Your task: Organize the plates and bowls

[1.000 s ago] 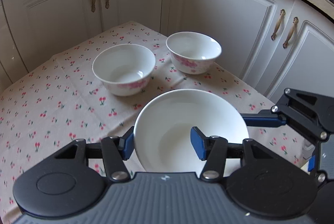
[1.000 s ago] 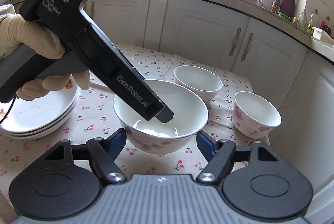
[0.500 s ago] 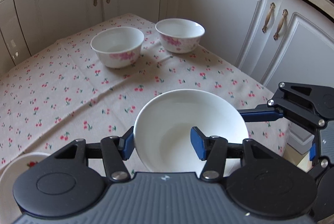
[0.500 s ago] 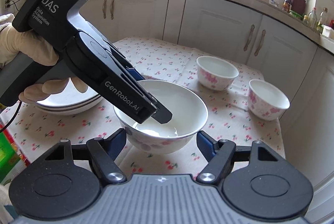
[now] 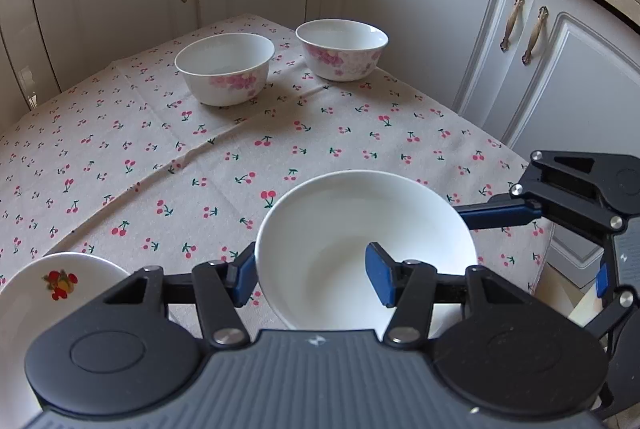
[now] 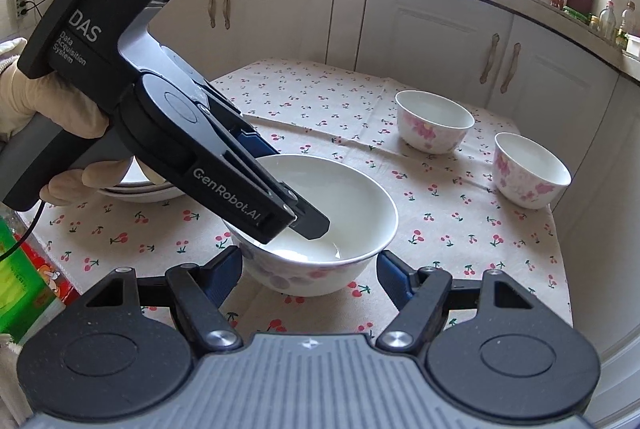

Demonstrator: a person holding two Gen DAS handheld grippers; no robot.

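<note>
Low in the left wrist view, the left gripper pinches the near wall of the large white bowl, one blue pad outside the rim and the other inside the basin. That rim grip suits a vessel too broad to span. The bowl appears to hang just above the cherry-print tablecloth, though whether its foot touches the cloth is hard to tell.

From the right wrist view, the right gripper sits at a middling width, its blue pads flanking the lower wall of the same bowl without clearly pressing on it; I judge it a steadying cradle rather than a hold, and contact cannot be confirmed. A gloved hand at the left edge carries the left tool, whose finger dips into the basin.

Toward the upper middle of the left view, two small floral bowls stand upright and apart on the cloth. A stack of plates shows at centre left of the right view, partly hidden behind the tool; the plate with the fruit print at lower left in the left view is probably its top.

With plates already piled, the bowl is likely being moved towards a grouping of its own; where it goes is not evident.
</note>
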